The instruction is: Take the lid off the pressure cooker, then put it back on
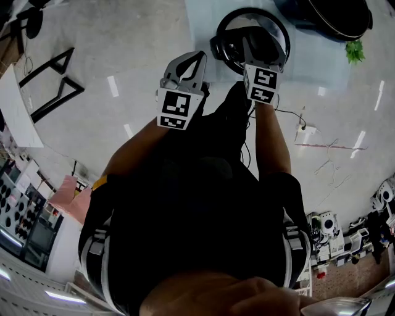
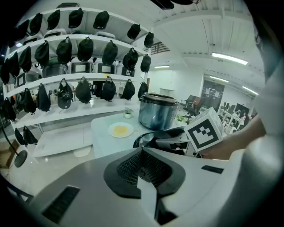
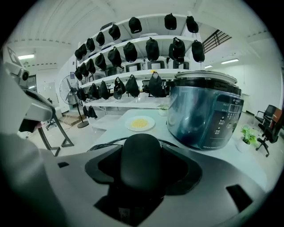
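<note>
You're in a lab-like test hall. Beyond your right tongs (image 3: 141,165), curved white wall shelves (image 3: 140,41) carry rows of hanging black pouches (image 3: 153,48). Right of them are a ceiling strip light (image 3: 230,61) and a black office chair (image 3: 268,116).

Looks steeply down past a dark-clothed body (image 1: 197,216) filling the lower middle. Holds the left gripper (image 1: 195,62) above the glossy grey floor (image 1: 123,37), claw touching nothing, just short of the pale counter (image 1: 200,15). Sets the right gripper (image 1: 258,48) onto the round dark lid (image 1: 223,46) over that counter, claw apparently closed on its handle, though the marker cube hides the grip. Keeps the pressure cooker (image 1: 333,15) at the top right edge, near the lid. Puts a small green plant (image 1: 355,50) just below it. Places black stand legs (image 1: 52,80) at the left.
</note>
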